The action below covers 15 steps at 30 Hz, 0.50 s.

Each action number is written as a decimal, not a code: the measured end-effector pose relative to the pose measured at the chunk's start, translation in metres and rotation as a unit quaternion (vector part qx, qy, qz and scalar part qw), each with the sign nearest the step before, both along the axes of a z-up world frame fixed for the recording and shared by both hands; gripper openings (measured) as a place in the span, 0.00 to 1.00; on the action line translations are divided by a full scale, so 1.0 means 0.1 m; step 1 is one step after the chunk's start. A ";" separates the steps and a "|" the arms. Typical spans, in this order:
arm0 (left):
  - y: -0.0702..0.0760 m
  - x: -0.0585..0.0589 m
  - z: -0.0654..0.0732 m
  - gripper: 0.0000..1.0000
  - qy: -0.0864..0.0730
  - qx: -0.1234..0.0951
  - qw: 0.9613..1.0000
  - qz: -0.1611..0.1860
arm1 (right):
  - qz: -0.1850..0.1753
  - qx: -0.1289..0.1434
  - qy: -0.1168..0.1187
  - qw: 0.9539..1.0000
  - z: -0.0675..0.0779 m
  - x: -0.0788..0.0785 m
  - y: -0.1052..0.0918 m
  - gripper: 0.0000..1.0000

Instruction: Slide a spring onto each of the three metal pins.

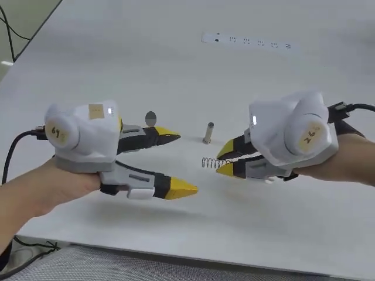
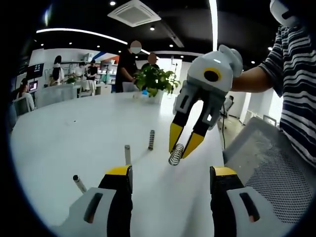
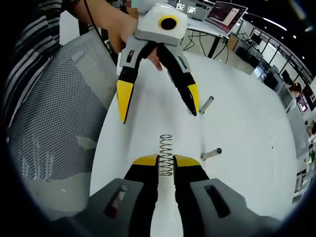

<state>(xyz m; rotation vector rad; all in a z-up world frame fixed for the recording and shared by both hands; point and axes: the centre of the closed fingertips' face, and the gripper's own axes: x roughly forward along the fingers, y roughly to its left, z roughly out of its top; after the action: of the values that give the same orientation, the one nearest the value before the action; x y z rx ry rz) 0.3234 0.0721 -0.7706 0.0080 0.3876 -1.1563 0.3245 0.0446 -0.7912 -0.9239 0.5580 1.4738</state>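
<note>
Worktop (image 1: 176, 70) takes up most of the head view: one white surface, its near edge running along the bottom and a second edge cutting across the upper left corner, with wide bare room between the pins and the far side. One grey mesh chair (image 3: 54, 123) stands just off the near edge, beside a person's striped sleeve (image 2: 291, 74). Two grippers are held above the surface, facing each other with a gap between them. The left gripper (image 1: 184, 163) has its yellow-tipped jaws spread well apart with nothing between them. The right gripper (image 1: 219, 164) has its jaws closed together on one spring (image 3: 166, 157), gripped near one end so that most of the coil sticks out past the tips toward the left gripper, clear of the worktop. Each gripper carries one round sticker (image 1: 58, 133) with handwritten marks that I cannot read. One white power strip (image 1: 246, 41) lies flat far back, well apart from everything else, its dark markings too small to read. Three metal pins (image 2: 127, 154) can be counted in the left gripper view: one bare near the middle, a bare left pin (image 2: 79, 183) off to the side, and a far pin (image 2: 151, 139) that looks wrapped in a second coil, though it is small. The held spring hangs just beside the middle pin, not touching it.
</note>
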 end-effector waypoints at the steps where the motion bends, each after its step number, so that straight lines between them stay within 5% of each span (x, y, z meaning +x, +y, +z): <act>1: -0.02 0.00 0.01 0.57 0.000 -0.002 1.000 -0.002 | 0.000 0.002 -0.001 1.000 0.01 0.00 0.01 0.13; 15: -0.17 -0.03 0.01 0.34 -0.006 -0.003 1.000 -0.030 | 0.013 0.015 0.000 1.000 0.09 -0.10 0.10 0.13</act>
<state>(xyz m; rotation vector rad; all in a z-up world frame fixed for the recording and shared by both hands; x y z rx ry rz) 0.3207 0.0548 -0.7698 0.0216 0.3756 -1.2160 0.3148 0.0543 -0.7827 -0.9103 0.5244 1.5022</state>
